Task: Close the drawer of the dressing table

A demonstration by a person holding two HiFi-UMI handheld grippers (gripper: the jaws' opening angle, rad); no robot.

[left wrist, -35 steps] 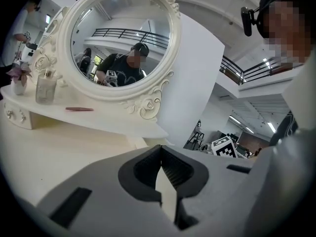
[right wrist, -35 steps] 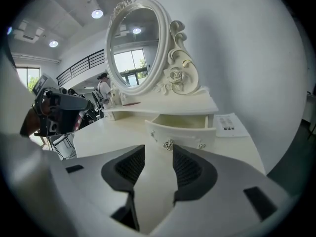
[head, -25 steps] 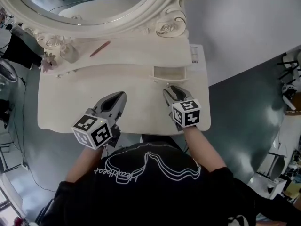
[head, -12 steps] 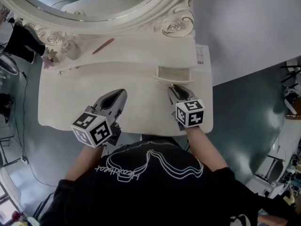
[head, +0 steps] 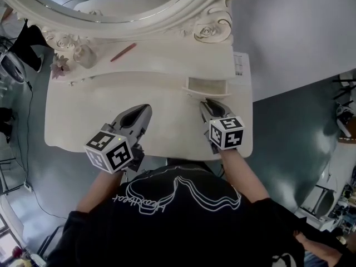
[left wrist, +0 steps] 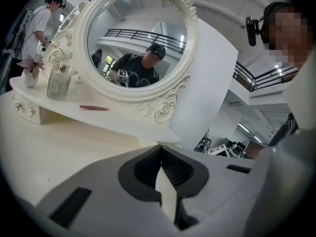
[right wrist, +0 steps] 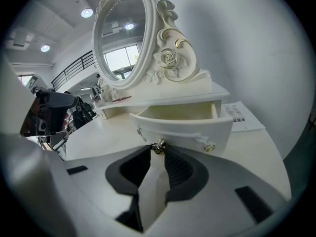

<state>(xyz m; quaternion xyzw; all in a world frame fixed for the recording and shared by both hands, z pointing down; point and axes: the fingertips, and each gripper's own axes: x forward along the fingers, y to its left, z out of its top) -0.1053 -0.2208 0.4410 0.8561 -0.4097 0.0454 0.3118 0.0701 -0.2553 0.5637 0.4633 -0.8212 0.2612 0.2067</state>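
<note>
Right gripper (head: pixel 207 101) jaws just closed onto the open drawer's (right wrist: pixel 187 130) knob (right wrist: pixel 158 146). Left gripper (head: pixel 145 109) clenched empty, over the dressing table (head: pixel 78 115).

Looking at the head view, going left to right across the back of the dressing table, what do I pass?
pink flower → glass bottle → red pencil → open drawer → printed sheet

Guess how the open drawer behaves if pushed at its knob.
The drawer looks small, rigid, with nothing inside: probably light, likely slides easily. Its knob sits left of the front's middle, so a push there might skew it. That knob is tiny, shiny; contact could slip.
</note>
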